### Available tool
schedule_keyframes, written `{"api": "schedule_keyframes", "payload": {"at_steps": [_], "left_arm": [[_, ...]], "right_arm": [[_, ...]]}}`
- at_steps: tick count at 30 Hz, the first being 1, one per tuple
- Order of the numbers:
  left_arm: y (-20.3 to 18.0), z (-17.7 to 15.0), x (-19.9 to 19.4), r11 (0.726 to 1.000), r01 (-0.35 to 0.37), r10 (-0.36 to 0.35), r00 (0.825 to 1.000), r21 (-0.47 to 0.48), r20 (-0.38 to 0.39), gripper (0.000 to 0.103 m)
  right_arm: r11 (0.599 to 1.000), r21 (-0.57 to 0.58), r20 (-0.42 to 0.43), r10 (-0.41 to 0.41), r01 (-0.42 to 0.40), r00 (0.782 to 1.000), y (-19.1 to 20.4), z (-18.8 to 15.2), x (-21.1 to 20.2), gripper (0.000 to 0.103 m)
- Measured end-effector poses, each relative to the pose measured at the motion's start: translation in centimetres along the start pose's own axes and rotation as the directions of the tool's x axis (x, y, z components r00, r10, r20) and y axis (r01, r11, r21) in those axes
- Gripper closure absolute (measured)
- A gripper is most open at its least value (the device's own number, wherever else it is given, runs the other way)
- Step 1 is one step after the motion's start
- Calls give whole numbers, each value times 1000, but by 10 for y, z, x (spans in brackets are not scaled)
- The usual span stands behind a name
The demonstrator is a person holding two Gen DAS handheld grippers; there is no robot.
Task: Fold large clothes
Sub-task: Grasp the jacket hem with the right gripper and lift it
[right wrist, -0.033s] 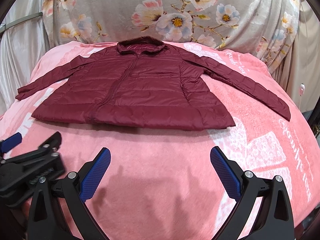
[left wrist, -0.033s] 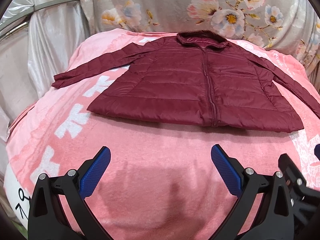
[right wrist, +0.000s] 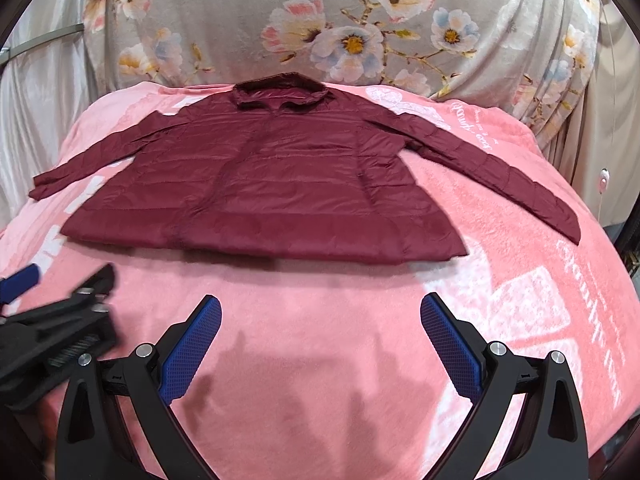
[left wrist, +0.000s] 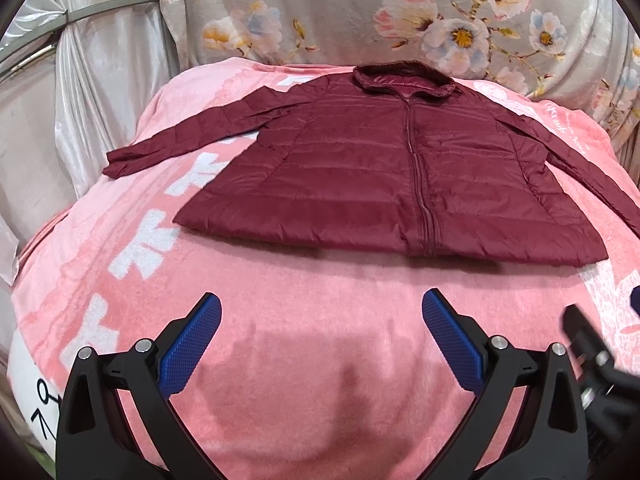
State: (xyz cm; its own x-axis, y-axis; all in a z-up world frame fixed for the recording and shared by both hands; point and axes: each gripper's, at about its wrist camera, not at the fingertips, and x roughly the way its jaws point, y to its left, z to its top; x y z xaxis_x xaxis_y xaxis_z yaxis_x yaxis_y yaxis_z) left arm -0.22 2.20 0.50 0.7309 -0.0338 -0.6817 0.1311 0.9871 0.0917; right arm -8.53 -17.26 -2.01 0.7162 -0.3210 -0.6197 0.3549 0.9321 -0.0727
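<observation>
A dark red quilted jacket lies flat and zipped on the pink blanket, collar at the far side, both sleeves spread outward. It also shows in the right wrist view. My left gripper is open and empty, hovering over bare blanket short of the jacket's hem. My right gripper is open and empty, likewise short of the hem. The left sleeve cuff lies far left; the right sleeve cuff lies far right.
A floral cloth hangs behind the bed. Silvery curtain fabric stands at the left. The blanket drops off at the left and right edges. The other gripper's body shows at the right edge of the left view and the left edge of the right view.
</observation>
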Motion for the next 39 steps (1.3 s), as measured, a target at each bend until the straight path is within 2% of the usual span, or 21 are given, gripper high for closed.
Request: {"api": "schedule_keyframes", "payload": {"at_steps": [5,10,13,16,18,21,22,26,28,29,30,32,34,35,37,39], "left_arm": [[15,19,15,997,5,-5,1000,-73,6,5],[21,53,41,995,-20,22,1000,-101,18,5],[22,71,61,993,-50,51,999,-108,8,5],[26,86,83,989,-58,54,998,-138,-33,5],[29,92,98,986,-71,63,996,-152,-57,5],[28,94,115,985,-85,76,995,-151,-66,5],[27,94,121,986,-86,76,995,-145,-71,5],[19,84,146,992,-81,68,989,-99,-132,5],[14,79,150,993,-94,85,989,-69,-125,5],[13,77,150,994,-97,90,989,-56,-116,5],[13,75,150,994,-96,89,990,-54,-111,5],[15,72,151,994,-86,79,991,-63,-111,5],[17,70,152,994,-79,71,992,-72,-109,5],[16,70,152,994,-78,70,992,-74,-109,5],[16,69,153,994,-79,70,992,-78,-107,5],[15,68,152,993,-79,71,992,-84,-102,5]], "right_arm": [[984,173,-17,-40,43,999,-74,26,32,5],[923,345,-56,-163,172,985,-169,48,65,5],[864,453,-95,-198,219,976,-226,52,84,5],[778,581,-122,-208,240,970,-282,48,104,5],[716,654,-131,-209,243,969,-313,42,117,5],[648,719,-151,-207,251,967,-344,35,134,5],[632,734,-151,-204,248,967,-354,35,141,7],[569,779,-147,-242,263,959,-378,32,160,23],[561,776,-149,-281,288,948,-380,37,164,39],[557,772,-162,-292,305,943,-385,42,169,54],[554,772,-168,-296,312,940,-391,44,172,74],[538,790,-166,-271,292,948,-402,51,183,94],[522,806,-152,-273,279,950,-407,65,187,96],[534,799,-132,-292,276,947,-404,77,184,96],[631,736,-31,-329,244,944,-379,126,172,96],[732,659,91,-301,170,949,-342,175,160,96]]}}
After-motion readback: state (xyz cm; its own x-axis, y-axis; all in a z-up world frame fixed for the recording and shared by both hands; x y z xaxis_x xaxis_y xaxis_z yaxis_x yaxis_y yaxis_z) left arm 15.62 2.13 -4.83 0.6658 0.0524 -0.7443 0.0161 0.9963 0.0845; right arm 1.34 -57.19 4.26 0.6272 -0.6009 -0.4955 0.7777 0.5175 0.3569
